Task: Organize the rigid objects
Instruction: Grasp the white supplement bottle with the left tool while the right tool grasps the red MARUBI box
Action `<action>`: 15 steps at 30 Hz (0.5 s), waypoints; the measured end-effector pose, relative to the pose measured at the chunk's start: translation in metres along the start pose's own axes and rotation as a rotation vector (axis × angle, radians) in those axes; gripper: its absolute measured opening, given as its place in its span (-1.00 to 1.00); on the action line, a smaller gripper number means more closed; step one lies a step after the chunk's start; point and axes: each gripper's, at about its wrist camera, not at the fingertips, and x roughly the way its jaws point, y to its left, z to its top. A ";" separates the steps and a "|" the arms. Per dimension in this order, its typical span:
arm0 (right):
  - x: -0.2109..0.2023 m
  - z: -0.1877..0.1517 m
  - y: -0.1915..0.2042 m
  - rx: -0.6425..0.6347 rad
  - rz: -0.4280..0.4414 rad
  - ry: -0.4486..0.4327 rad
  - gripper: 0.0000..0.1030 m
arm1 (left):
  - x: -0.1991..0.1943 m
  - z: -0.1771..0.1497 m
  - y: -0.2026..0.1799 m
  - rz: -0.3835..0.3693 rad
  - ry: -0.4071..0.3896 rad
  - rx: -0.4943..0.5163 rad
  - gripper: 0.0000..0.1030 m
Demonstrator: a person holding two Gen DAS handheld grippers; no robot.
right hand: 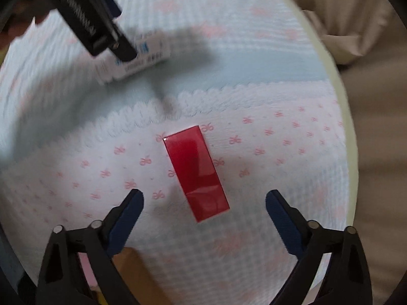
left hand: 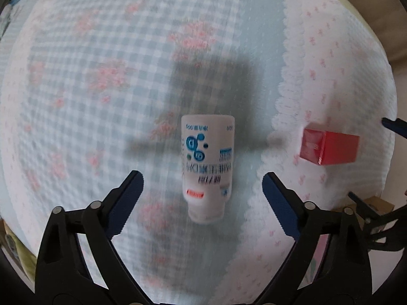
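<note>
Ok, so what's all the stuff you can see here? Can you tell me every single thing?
Bottle: one, white with blue print and a small red stripe, lying on its side on the blue checked part of the cloth, ahead of the left gripper.
Box: one, shiny red, lying flat on the white part of the cloth with pink bows, ahead of the right gripper.
Cloth: one, blue and white checks with pink flowers, joined along a white scalloped lace edge to the white bow-print part.
Brown cardboard thing: one, at the cloth's near edge, mostly hidden.
Left gripper: one, black with blue pads, open, above the bottle.
Right gripper: one, black with blue pads, open, over the box.
</note>
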 end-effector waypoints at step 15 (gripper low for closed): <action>0.073 0.020 -0.002 -0.103 0.067 0.113 0.06 | 0.050 0.016 -0.010 -0.003 0.069 0.013 -0.01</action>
